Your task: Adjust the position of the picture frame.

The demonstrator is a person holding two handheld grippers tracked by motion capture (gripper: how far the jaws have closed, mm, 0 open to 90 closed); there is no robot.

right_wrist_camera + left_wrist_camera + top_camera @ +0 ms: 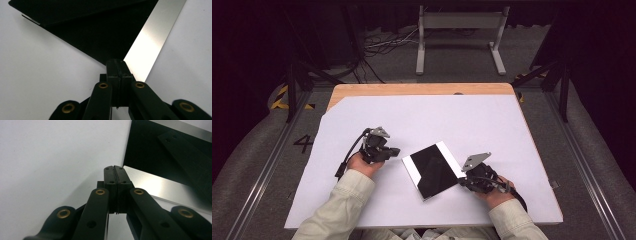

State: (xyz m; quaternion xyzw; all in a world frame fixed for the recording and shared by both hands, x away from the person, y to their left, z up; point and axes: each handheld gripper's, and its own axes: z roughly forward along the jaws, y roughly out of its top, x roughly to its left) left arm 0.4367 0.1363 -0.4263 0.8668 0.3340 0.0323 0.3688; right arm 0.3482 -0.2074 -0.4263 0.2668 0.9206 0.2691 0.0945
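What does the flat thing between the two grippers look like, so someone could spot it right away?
On the white sheet covering the wooden table, look near the front edge, between the left gripper and the right gripper. There lies a flat glossy black panel, set askew. Silvery strips along two opposite edges set it apart.

Flat panel (432, 170): glossy black face, mirror-like, with bright brushed-metal-looking strips (150, 42) along two edges. White sheet (472, 125) under it: matt, smooth, paper-like. Tabletop (422, 89) at the far edge: light wood, smooth. Left gripper (115, 171) and right gripper (117, 63): matt black plastic, brass-coloured rivets. Sleeve (342, 200): pale woven cloth.
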